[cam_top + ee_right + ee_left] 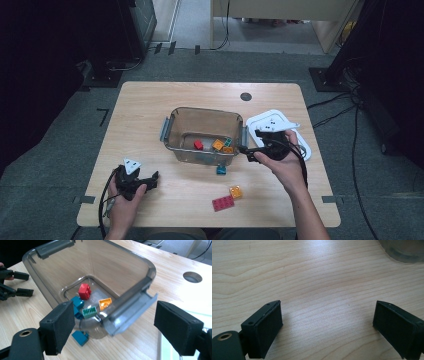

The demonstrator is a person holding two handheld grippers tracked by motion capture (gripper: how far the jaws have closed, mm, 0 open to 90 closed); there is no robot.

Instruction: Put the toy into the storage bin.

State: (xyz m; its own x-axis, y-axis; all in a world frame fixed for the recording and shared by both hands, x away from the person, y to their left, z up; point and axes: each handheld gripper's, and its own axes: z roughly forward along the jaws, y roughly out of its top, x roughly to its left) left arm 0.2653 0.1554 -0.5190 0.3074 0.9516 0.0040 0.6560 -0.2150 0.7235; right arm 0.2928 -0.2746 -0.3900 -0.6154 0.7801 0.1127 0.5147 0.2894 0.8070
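Observation:
A clear plastic bin [175, 131] stands mid-table and holds a red brick [198, 145], an orange brick [218, 145] and a green brick [227, 142]. My right gripper [252, 144] hovers at the bin's right end, open, with nothing between its pads. In the right gripper view the gripper [116, 322] faces the bin's grey handle [130, 312], with the red brick [84, 291], orange brick [105, 303], green brick [89, 312] and a teal brick [77, 302] inside. My left gripper [152, 181] rests open at the front left, and the left gripper [327, 325] has bare wood between its pads.
A teal brick [221, 170] lies on the table just in front of the bin. An orange brick [235, 191] and a flat red brick [223, 203] lie near the front edge. A white lid [280, 122] sits right of the bin, under my right hand. A cable hole [245, 96] is behind it.

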